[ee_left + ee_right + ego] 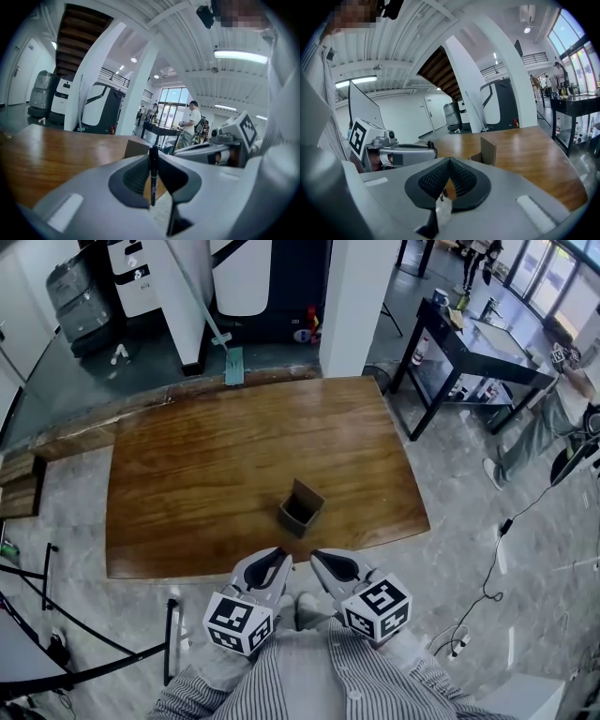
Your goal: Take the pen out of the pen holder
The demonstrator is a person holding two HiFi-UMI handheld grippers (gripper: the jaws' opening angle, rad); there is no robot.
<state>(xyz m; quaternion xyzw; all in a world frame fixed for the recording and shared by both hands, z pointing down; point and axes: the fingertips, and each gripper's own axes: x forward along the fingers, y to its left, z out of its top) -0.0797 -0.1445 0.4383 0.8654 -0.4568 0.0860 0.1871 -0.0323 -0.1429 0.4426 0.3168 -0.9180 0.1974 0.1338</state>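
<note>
A small brown cardboard pen holder point(300, 507) stands open-topped near the front of the wooden table point(206, 465). Both grippers hover side by side just short of the table's front edge, close to my body. My left gripper point(277, 557) is shut on a slim black pen point(153, 176), which stands upright between its pads, clear of the holder point(136, 148) ahead. My right gripper point(323, 559) is shut with its tips touching and nothing between them point(449, 160). The holder point(487, 151) sits just beyond it, and what is inside stays hidden.
A white pillar point(354, 296) and a green-headed mop point(232, 364) stand behind the table. A black side table point(473, 357) with bottles is at the back right, with people near it. A cable point(497, 559) runs over the floor on the right.
</note>
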